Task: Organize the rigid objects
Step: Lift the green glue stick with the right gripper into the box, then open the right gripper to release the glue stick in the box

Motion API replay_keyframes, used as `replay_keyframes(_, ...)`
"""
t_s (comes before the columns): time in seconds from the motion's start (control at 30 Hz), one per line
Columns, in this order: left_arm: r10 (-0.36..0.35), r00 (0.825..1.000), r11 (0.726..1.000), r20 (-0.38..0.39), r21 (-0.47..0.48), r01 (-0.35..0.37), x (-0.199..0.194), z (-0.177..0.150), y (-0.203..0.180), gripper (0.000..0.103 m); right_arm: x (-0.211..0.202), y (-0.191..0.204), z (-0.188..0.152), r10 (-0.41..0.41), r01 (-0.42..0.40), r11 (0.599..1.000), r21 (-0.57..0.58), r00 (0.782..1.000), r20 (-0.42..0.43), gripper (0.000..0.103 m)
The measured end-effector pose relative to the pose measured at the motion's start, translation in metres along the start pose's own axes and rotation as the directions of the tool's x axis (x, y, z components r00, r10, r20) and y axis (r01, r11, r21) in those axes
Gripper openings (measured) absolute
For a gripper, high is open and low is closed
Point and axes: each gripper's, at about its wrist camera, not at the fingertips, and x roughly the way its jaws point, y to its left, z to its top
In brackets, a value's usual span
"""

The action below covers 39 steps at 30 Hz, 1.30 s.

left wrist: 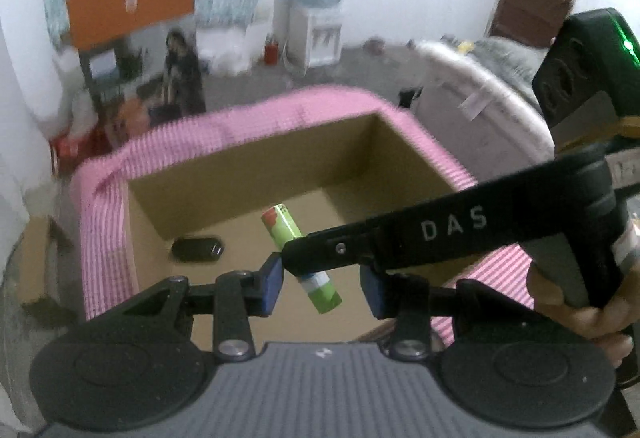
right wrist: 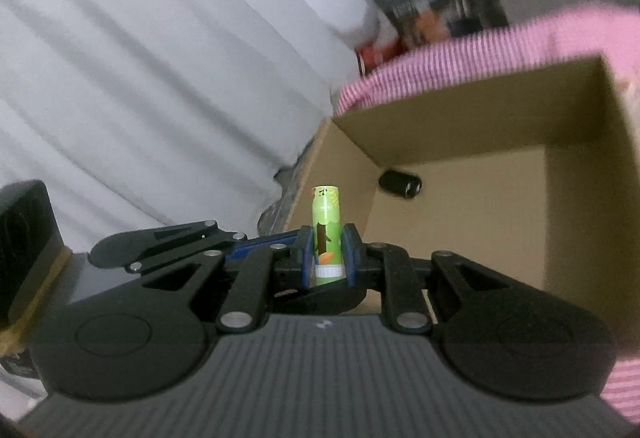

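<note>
One cardboard box point(left wrist: 256, 173) with a pink-striped rim sits below both hand-held grippers, the left hand-held gripper point(left wrist: 322, 284) narrowly parted and empty, the right hand-held gripper point(right wrist: 327, 258) clamped mid-body on a light, stiff, probably slick green tube point(right wrist: 327, 234) above the box's near edge.

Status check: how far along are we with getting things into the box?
Done: one dark object already lies on the floor of the box. In hand: the right gripper is shut on a green tube, held by the box opening. The left gripper is open and holds nothing. Left: dropping the tube in; no other loose items are in view.
</note>
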Motion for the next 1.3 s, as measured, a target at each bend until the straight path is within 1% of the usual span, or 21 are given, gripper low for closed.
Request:
replay_keyframes(0.1, -0.009, 0.998, 1.000, -0.068, -0.030, 0.007, 0.025, -0.001, 0.021, 0.042, 0.035, -0.020, 0.014, 0.017, -0.010, 0.995, 0.097, 0.997, -0.074, 0.016)
replay_keyframes(0.17, -0.006, 0.994, 0.999, -0.105, -0.046, 0.002, 0.040, -0.002, 0.031, 0.042, 0.054, -0.034, 0.015, 0.028, -0.010, 0.987, 0.159, 0.993, -0.111, 0.016)
replay_keyframes(0.37, 0.042, 0.985, 0.997, -0.168, -0.062, -0.053, 0.066, -0.001, 0.056, 0.042, 0.106, -0.054, 0.028, 0.047, 0.002, 0.966, 0.259, 0.981, -0.186, 0.016)
replay_keyframes(0.43, 0.058, 0.983, 0.995, -0.174, -0.071, -0.071, 0.068, -0.002, 0.063, 0.044, 0.116, -0.055, 0.027, 0.060, -0.002, 0.962, 0.275, 0.978, -0.202, 0.016)
replay_keyframes(0.5, 0.060, 0.984, 0.994, -0.167, -0.080, -0.075, 0.066, -0.003, 0.066, 0.052, 0.123, -0.058, 0.027, 0.067, -0.003, 0.958, 0.285, 0.974, -0.216, 0.017)
replay_keyframes(0.53, 0.059, 0.985, 0.994, -0.163, -0.082, -0.073, 0.066, -0.002, 0.068, 0.054, 0.125, -0.058, 0.026, 0.069, -0.003, 0.958, 0.286, 0.973, -0.220, 0.019)
replay_keyframes(0.57, 0.062, 0.986, 0.994, -0.158, -0.082, -0.075, 0.064, -0.002, 0.068, 0.055, 0.121, -0.060, 0.025, 0.069, -0.003, 0.958, 0.287, 0.973, -0.221, 0.021)
replay_keyframes(0.7, 0.073, 0.990, 0.994, -0.125, -0.073, -0.083, 0.056, 0.001, 0.066, 0.057, 0.120, -0.057, 0.024, 0.070, -0.008, 0.960, 0.281, 0.975, -0.212, 0.023)
replay_keyframes(0.77, 0.070, 0.992, 0.994, -0.102, -0.072, -0.078, 0.047, 0.002, 0.062, 0.057, 0.110, -0.054, 0.025, 0.075, -0.019, 0.961, 0.275, 0.978, -0.194, 0.025)
replay_keyframes(0.87, 0.066, 0.996, 0.996, -0.060, -0.062, -0.070, 0.032, 0.003, 0.055, 0.060, 0.084, -0.048, 0.023, 0.067, -0.029, 0.971, 0.238, 0.986, -0.153, 0.026)
replay_keyframes(1.0, 0.061, 0.998, 0.997, 0.010, -0.039, -0.060, 0.003, -0.001, 0.040, 0.065, 0.035, -0.036, 0.015, 0.059, -0.044, 0.983, 0.178, 0.995, -0.078, 0.026)
replay_keyframes(1.17, 0.018, 0.996, 0.999, 0.084, -0.028, -0.016, -0.031, -0.011, 0.023, 0.068, -0.041, -0.025, -0.015, 0.051, -0.054, 0.994, 0.097, 0.998, 0.030, 0.029)
replay_keyframes(1.3, -0.029, 0.991, 0.999, 0.130, -0.013, 0.030, -0.054, -0.026, 0.003, 0.068, -0.103, -0.021, -0.050, 0.039, -0.044, 0.998, 0.040, 0.992, 0.120, 0.029)
